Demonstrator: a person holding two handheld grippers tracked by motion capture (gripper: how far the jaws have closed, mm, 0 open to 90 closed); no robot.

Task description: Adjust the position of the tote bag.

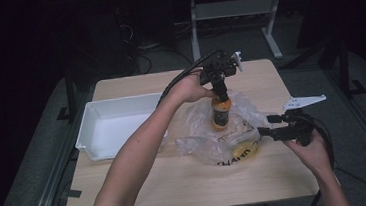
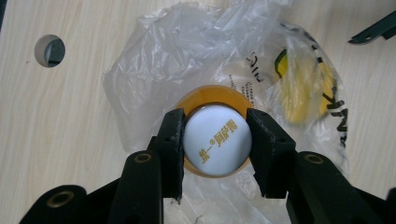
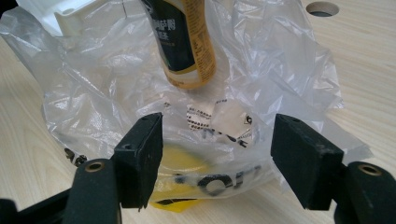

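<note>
**Bottle gripped by its cap over an open plastic bag**

Nearest the person, the right gripper (image 1: 268, 125) rests low at the near right edge of the plastic bag (image 1: 223, 129), its fingers (image 3: 140, 154) standing wide apart with the bag's crumpled edge between them; the pads do not press on it, as far as the right gripper view shows. Something yellow (image 3: 180, 170) lies inside the bag (its shape is blurred by the film).

Further in, the bottle (image 1: 220, 112) stands upright in the middle of the bag, orange with a dark label. The left gripper (image 1: 221, 90) comes down on it from above, its fingers (image 2: 170, 140) clamped on either side of the white cap (image 2: 217, 140).

The bag lies on the wooden bench (image 1: 178, 183). Beyond the left forearm, a white tray (image 1: 90, 126) sits at the left side of the bench, well apart from the bottle.
</note>
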